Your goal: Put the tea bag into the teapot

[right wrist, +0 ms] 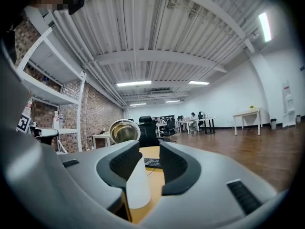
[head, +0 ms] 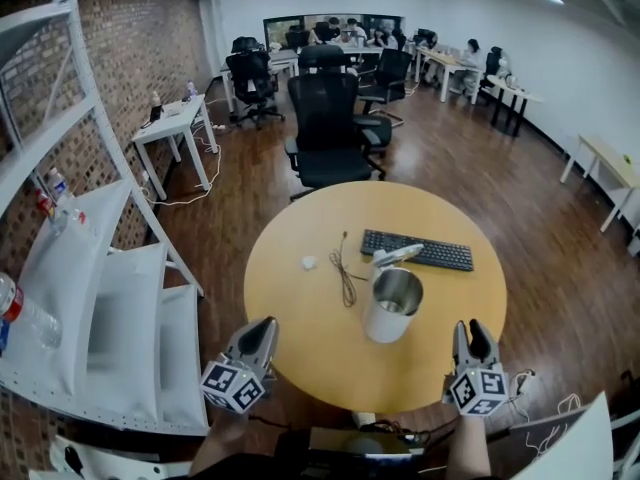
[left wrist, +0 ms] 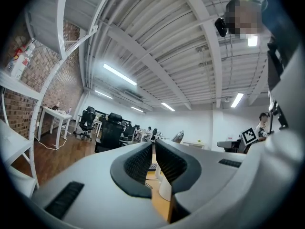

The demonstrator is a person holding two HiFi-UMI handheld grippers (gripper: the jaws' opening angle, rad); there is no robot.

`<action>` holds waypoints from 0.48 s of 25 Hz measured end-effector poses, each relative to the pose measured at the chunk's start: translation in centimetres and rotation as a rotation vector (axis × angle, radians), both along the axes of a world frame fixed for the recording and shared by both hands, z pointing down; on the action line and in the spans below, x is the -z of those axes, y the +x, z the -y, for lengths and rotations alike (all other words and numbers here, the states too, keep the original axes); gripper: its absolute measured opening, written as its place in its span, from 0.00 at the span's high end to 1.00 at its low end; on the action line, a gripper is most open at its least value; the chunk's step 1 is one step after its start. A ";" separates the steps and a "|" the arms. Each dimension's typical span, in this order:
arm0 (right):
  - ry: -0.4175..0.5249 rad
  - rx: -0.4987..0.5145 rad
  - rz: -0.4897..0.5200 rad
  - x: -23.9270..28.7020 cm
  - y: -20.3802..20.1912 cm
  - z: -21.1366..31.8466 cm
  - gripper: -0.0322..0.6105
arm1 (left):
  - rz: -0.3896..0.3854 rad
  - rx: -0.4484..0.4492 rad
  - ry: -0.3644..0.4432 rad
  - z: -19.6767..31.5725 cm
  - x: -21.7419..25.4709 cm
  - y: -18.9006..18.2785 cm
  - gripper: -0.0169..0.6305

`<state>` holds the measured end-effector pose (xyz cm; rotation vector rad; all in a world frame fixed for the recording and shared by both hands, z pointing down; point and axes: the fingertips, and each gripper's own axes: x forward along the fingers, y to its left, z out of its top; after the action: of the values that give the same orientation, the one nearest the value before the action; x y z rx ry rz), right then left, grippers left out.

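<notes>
- Left hand-held gripper (head: 262, 326) hangs over the near-left rim of the round tabletop (head: 290, 343), at the lower left of the head view. In its own view (left wrist: 153, 148) the jaws stand nearly together, with only a thin slit between the ribbed pads and nothing in it.
- Right hand-held gripper (head: 471, 328) sits at the lower right of the head view, over the near-right rim. In its own view (right wrist: 148, 149) the jaws stand partly apart and grip nothing; the tabletop shows through the gap.
- The marker cubes (head: 235, 386) ride at the back of both tools, nearest the bottom edge.
- The teapot (head: 392, 305), white-bodied with a shiny metal mouth and its lid tipped open, stands at mid-frame between and beyond the two tools, touched by neither. It shows past the left jaw in the right gripper view (right wrist: 136, 187).
- The tea bag (head: 309, 263), a small white piece, lies on the tabletop up and left of the teapot, well apart from both tools.
- A dark cable (head: 345, 276) trails between tea bag and teapot.
- A black keyboard (head: 417, 250) lies on the far side of the tabletop, right of centre.
- A black office chair (head: 330, 133) stands behind the tabletop at upper centre.
- White shelving (head: 100, 308) runs down the left edge of the frame against a brick wall.
</notes>
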<state>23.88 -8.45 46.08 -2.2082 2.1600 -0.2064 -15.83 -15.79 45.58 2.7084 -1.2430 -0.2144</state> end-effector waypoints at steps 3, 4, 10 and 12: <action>0.004 -0.013 0.042 -1.3 0.6 -2.4 0.77 | -0.003 0.002 -0.011 -0.5 -0.3 -0.1 0.94; 0.006 -0.023 0.050 -1.4 0.7 -3.2 0.79 | -0.003 0.004 -0.007 -0.8 -0.3 0.0 0.94; 0.019 -0.099 0.091 -0.9 1.0 -6.8 0.91 | -0.003 0.012 0.019 -1.8 -0.6 0.1 0.94; 0.016 -0.095 0.088 -1.2 0.6 -7.1 0.93 | -0.002 0.014 0.015 -2.0 -0.8 0.0 0.94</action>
<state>24.45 -1.34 47.27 -2.2418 1.9999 -0.2760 -15.85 -13.82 46.40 2.7128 -1.2649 -0.2290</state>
